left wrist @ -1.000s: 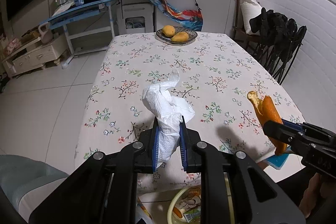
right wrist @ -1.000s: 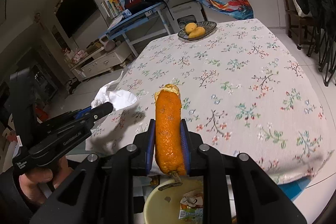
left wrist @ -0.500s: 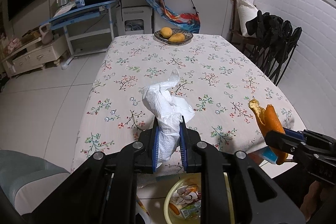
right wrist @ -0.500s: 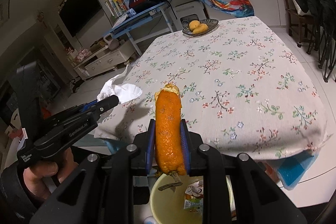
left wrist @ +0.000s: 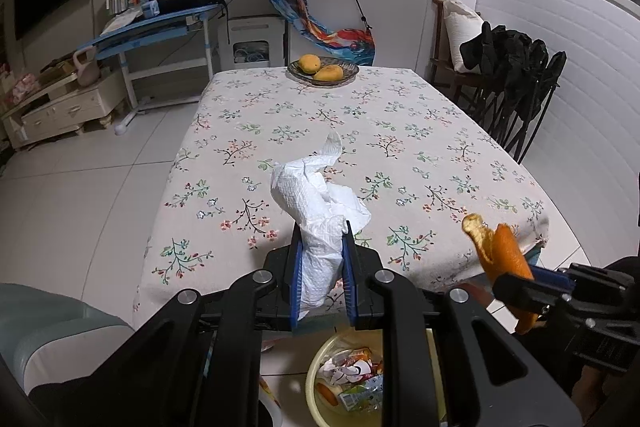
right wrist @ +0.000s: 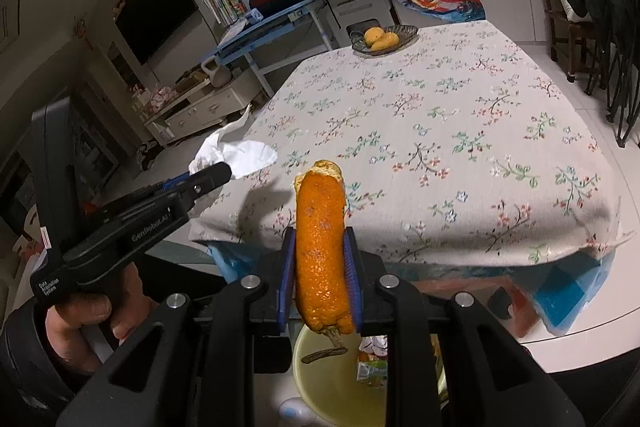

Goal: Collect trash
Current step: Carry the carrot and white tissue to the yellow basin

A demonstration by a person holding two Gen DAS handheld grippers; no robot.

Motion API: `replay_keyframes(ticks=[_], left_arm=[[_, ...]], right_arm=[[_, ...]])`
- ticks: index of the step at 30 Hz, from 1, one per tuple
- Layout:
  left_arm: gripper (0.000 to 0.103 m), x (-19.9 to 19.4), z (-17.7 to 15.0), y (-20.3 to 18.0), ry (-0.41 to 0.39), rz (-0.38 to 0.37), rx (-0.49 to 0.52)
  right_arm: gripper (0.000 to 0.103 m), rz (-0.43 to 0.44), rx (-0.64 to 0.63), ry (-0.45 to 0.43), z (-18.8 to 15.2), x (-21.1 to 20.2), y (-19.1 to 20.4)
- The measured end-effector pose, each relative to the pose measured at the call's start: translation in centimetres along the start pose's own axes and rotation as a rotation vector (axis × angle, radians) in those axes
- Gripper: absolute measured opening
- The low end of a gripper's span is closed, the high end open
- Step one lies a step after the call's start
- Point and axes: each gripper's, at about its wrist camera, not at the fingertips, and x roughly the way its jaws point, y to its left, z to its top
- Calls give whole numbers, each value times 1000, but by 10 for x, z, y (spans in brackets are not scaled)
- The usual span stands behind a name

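Carry-to-bin step: left gripper [left wrist: 321, 259] jaws clamp paper towel [left wrist: 316, 211], right gripper [right wrist: 320, 263] jaws clamp orange peel [right wrist: 322, 247], both off tabletop [left wrist: 360, 131] edge above yellow bin [left wrist: 320, 403] w/ wrappers; next prob. lower & release.

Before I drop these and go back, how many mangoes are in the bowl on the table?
2. Both lie in the bowl at the table's far end, touching: one mango to the left, one mango to the right and nearer. A third behind them seems unlikely.
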Motion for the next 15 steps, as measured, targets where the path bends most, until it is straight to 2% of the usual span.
replay_keyframes(ticks=[15], left_arm=[[17,-7,-12,-8,1,-16,18]], right_arm=[[23,6,7,46,-16,0,2]])
